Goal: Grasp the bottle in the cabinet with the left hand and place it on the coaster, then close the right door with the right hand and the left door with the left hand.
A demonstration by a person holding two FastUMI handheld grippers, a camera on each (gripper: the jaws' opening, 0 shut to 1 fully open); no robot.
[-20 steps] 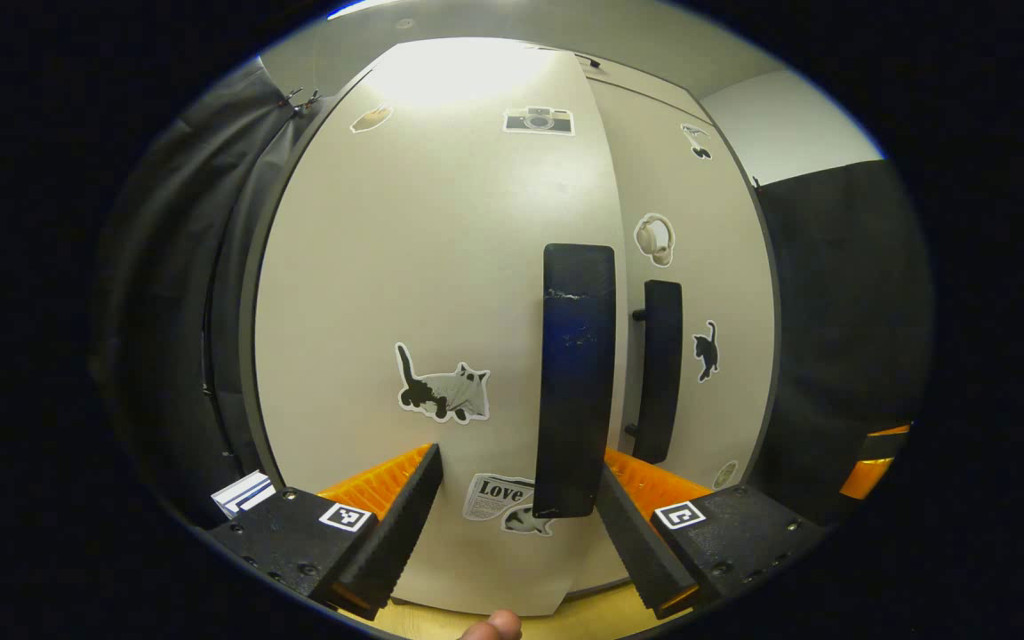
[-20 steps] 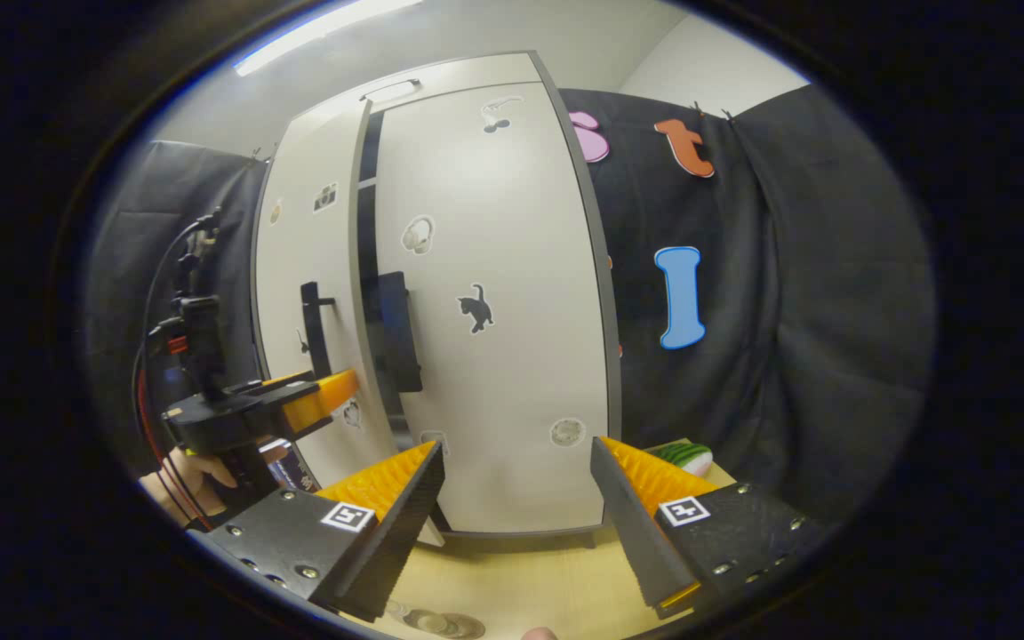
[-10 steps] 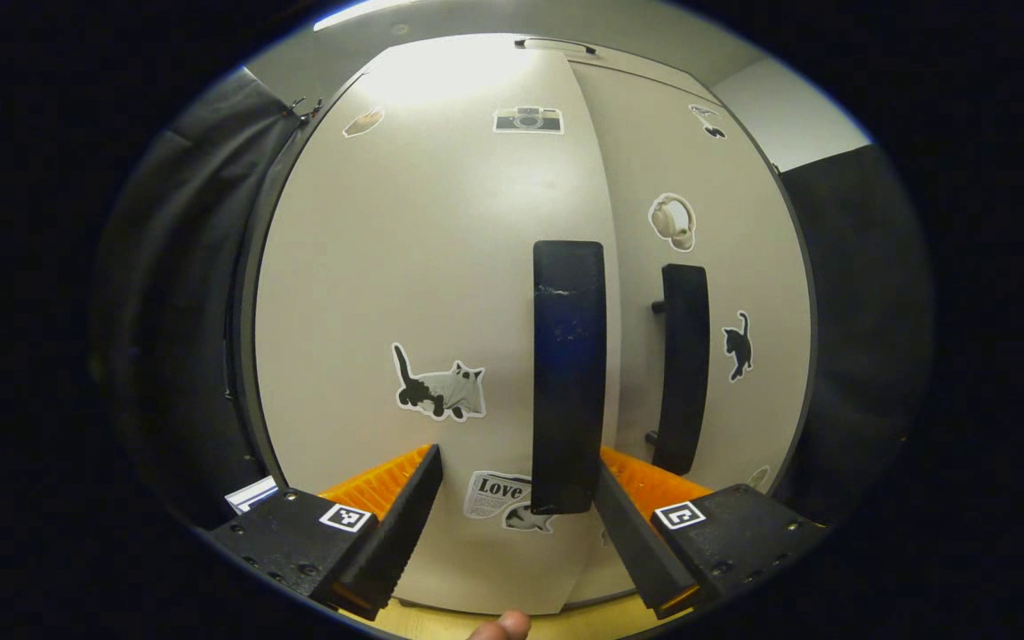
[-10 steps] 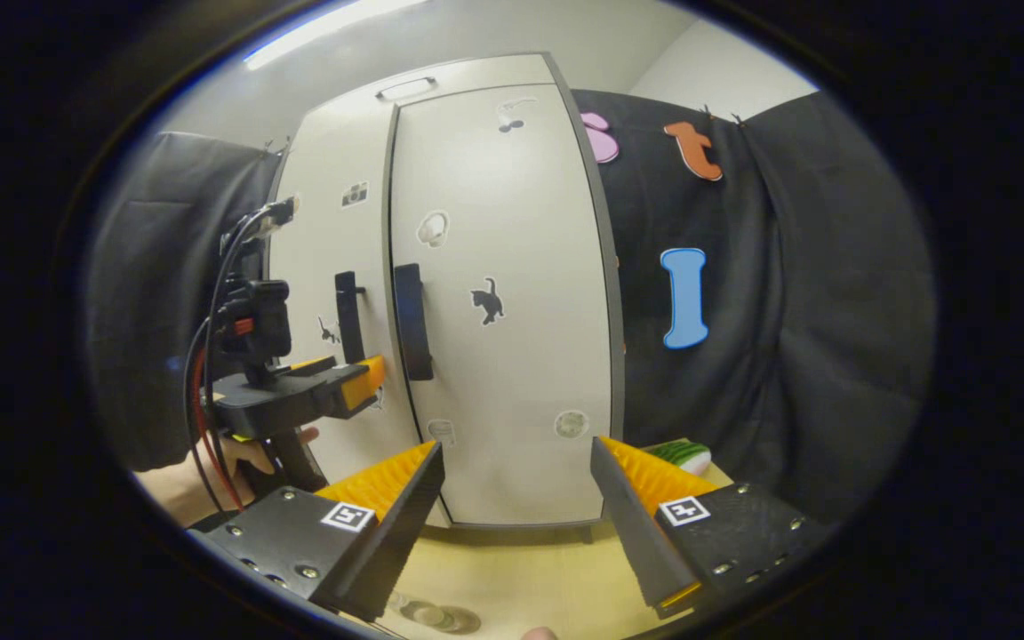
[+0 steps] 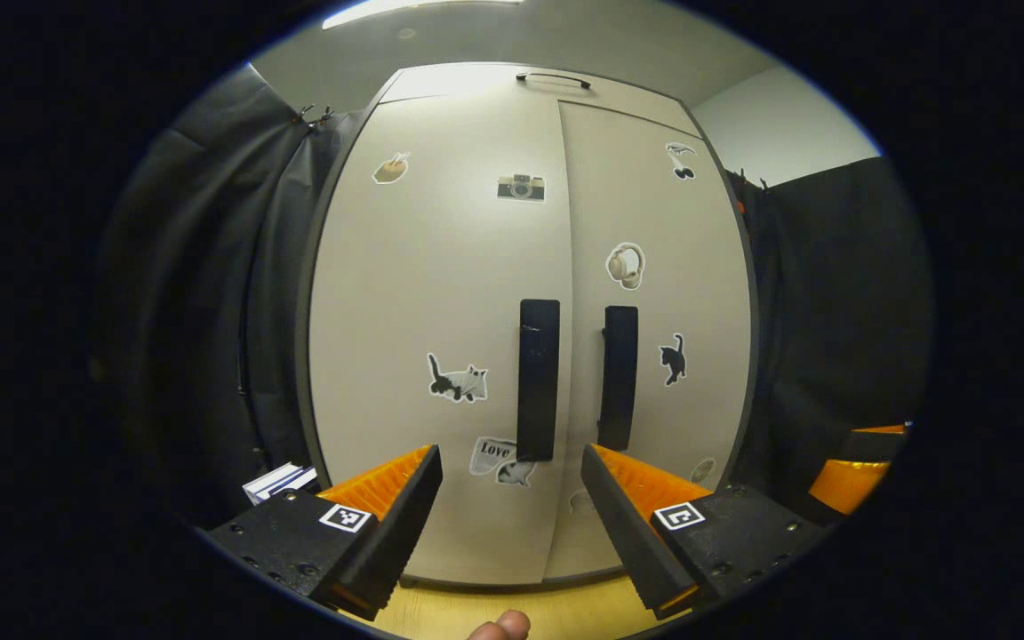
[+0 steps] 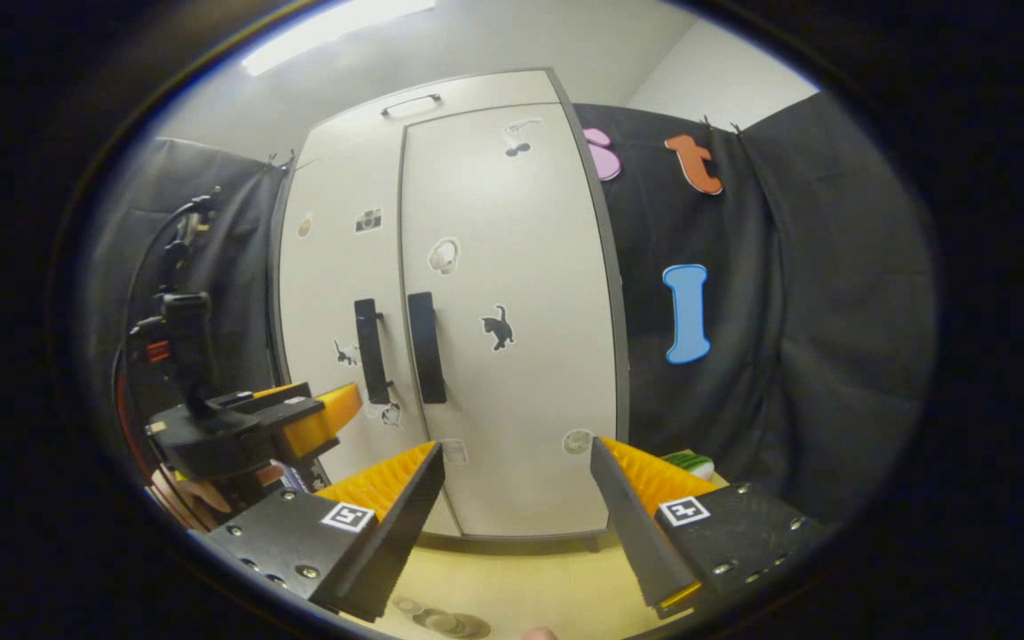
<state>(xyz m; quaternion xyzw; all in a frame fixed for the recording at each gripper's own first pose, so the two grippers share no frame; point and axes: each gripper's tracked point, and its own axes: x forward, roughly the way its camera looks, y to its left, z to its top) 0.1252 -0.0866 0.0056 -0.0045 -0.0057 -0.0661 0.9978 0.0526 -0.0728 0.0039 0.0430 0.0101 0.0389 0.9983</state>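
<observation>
With both doors shut flush against each other, the cabinet stands closed on the wooden table, its two black vertical handles side by side at the seam. In the left gripper view the left door carries a cat sticker, a camera sticker and a newspaper-style sticker low down, while the right door bears a headphone sticker and a small black cat. The left handle sits just beside the right handle, neither touched by anything.

The left claw hangs in front of the doors with its fingers spread wide apart and nothing between them (a fingertip of the holding hand peeks in at the bottom edge). The right claw is likewise spread and empty, aimed at the lower part of the right door; to its left, farther off, the left claw appears with a hand beneath it. The bottle cannot be made out; a round flat coaster lies on the table at the bottom edge of the right gripper view.
</observation>
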